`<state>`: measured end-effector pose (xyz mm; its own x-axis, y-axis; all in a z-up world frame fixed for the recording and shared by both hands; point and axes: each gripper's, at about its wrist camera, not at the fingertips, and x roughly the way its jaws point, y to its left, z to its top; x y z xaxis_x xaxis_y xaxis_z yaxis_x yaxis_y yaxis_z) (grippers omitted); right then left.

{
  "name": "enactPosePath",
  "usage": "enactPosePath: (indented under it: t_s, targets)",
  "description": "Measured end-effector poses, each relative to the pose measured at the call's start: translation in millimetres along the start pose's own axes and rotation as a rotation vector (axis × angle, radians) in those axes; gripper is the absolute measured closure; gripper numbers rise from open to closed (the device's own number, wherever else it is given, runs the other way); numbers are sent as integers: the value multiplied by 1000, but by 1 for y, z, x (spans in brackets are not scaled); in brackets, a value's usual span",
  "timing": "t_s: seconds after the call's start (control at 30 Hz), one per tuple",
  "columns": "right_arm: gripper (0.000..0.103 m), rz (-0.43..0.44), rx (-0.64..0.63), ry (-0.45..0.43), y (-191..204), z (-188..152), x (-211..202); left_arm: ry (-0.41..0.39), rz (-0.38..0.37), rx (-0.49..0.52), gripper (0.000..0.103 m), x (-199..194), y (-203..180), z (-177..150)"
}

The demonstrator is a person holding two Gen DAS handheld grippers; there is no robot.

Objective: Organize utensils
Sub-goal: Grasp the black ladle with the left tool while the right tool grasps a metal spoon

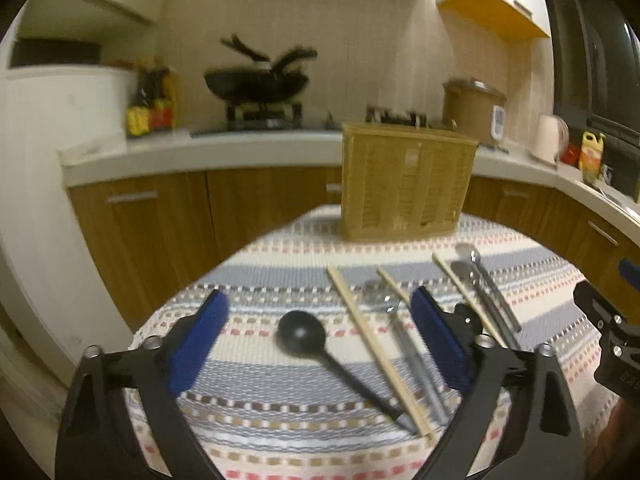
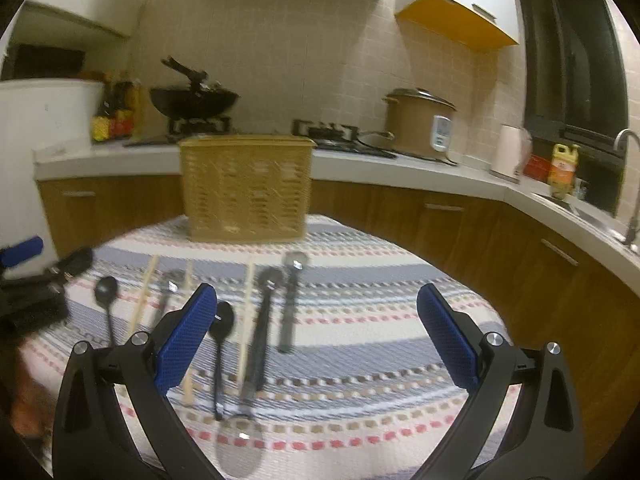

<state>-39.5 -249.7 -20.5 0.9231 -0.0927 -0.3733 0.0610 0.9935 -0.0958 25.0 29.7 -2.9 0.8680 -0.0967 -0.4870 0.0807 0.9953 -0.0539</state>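
Several utensils lie on the striped tablecloth (image 1: 280, 252) in front of a tall wicker basket (image 1: 404, 184). In the left wrist view a black spoon (image 1: 302, 336) lies on the cloth in the gap of my left gripper (image 1: 319, 298), which is open with its pads clear of the spoon. Beside it lie a wooden chopstick (image 1: 376, 348) and a metal utensil (image 1: 416, 360). In the right wrist view my right gripper (image 2: 317, 294) is open and empty above the cloth. A black spoon (image 2: 222, 320), a chopstick (image 2: 248, 312) and dark-handled utensils (image 2: 264, 320) lie near its left finger, with the basket (image 2: 246, 188) behind.
More chopsticks and metal utensils (image 1: 480, 292) lie to the right on the cloth. Behind the table runs a kitchen counter (image 2: 440, 168) with a wok (image 2: 196, 100), a rice cooker (image 2: 416, 124) and bottles. The table's edge drops away on both sides.
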Motion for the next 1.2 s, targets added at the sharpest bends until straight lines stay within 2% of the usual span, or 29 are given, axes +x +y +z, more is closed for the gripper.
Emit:
enactPosePath:
  t_s: [0.1, 0.2, 0.3, 0.33, 0.4, 0.5, 0.57, 0.7, 0.8, 1.0, 1.07, 1.13, 1.2]
  targets:
    - [7, 17, -32, 50, -4, 4, 7, 88, -70, -76, 23, 11, 33, 11]
    - [7, 6, -58, 84, -9, 11, 15, 187, -180, -174, 27, 28, 67, 19]
    - [7, 31, -118, 166, -8, 21, 33, 356, -265, -241, 31, 57, 83, 18]
    - [8, 51, -132, 192, -8, 24, 40, 430, -291, -259, 37, 69, 85, 15]
    - [18, 70, -152, 241, -7, 30, 53, 509, -342, -291, 48, 83, 84, 9]
    - [31, 94, -138, 349, -11, 39, 83, 586, -374, -300, 48, 95, 71, 2]
    - [40, 120, -103, 416, -17, 43, 102, 600, -343, -261, 47, 99, 57, 0]
    - [49, 258, -29, 557, -21, 45, 135, 609, -275, -178, 45, 109, 36, 5]
    - [58, 271, 7, 628, -19, 45, 156, 614, -228, -88, 43, 118, 18, 9]
    - [66, 292, 64, 709, -21, 51, 192, 580, -153, 101, 42, 126, -4, 14]
    - [69, 288, 57, 730, -15, 51, 202, 565, -152, 136, 46, 125, -7, 15]
    - [72, 274, 44, 733, -9, 52, 210, 553, -179, 161, 60, 125, -10, 17]
    - [74, 265, 22, 728, -2, 54, 214, 555, -201, 178, 65, 127, -12, 21]
